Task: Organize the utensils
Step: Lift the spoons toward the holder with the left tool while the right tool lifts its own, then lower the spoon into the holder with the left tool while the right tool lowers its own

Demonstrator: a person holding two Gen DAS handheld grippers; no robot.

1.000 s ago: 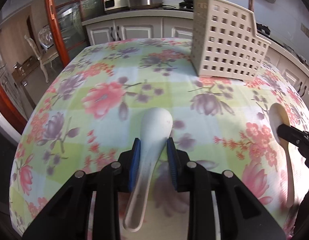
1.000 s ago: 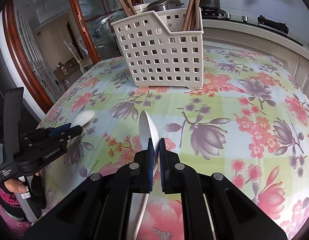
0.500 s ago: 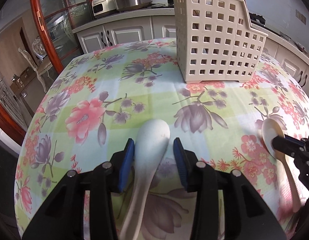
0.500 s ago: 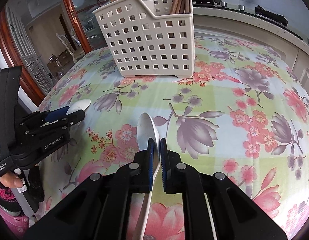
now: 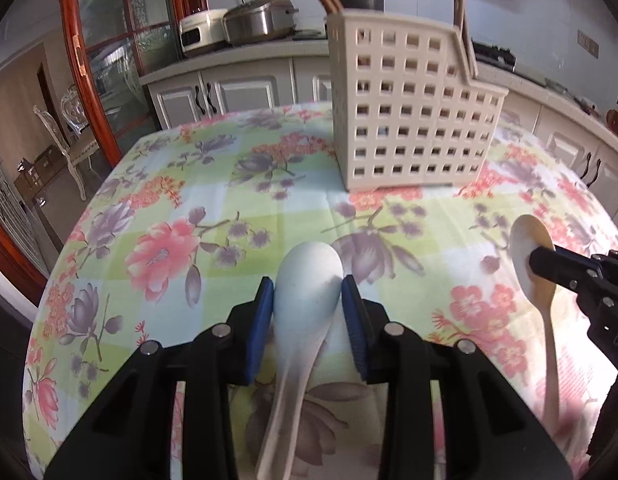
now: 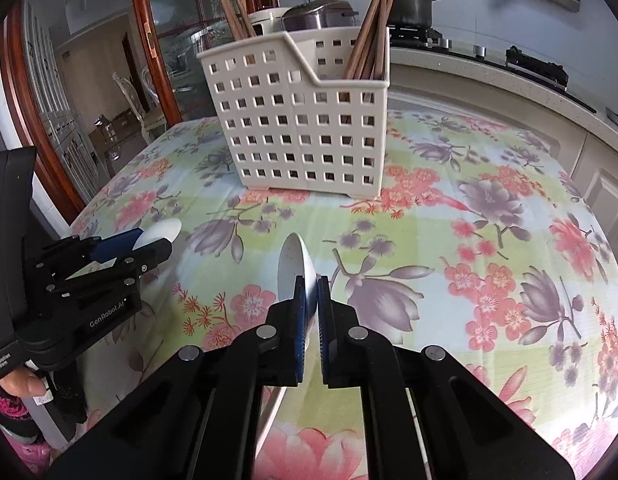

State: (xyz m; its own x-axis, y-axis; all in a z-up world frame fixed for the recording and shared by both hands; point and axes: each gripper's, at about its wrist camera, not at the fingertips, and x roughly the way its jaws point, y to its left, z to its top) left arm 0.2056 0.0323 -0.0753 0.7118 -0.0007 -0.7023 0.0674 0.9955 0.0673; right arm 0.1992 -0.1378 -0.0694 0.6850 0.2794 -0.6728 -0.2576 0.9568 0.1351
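Note:
My left gripper (image 5: 307, 286) is shut on a white ceramic spoon (image 5: 305, 300), bowl end forward, held above the floral tablecloth. My right gripper (image 6: 311, 284) is shut on a second white spoon (image 6: 293, 270), held on edge between the pads. Each gripper shows in the other's view: the right gripper (image 5: 537, 258) with its spoon (image 5: 535, 256) at the right, the left gripper (image 6: 157, 240) with its spoon (image 6: 159, 231) at the left. A cream perforated utensil basket (image 5: 409, 112) (image 6: 305, 120) stands ahead of both, with wooden chopsticks (image 6: 373, 20) upright in it.
The round table (image 6: 489, 200) has a floral cloth and drops off at its edges. Kitchen counter with pots and a rice cooker (image 5: 257, 20) lies behind. A red-framed glass door (image 5: 73, 60) and a chair (image 5: 69, 152) are at the left.
Both grippers, each keeping its spoon, have risen and moved forward toward the basket, which now looks closer and larger in both views.

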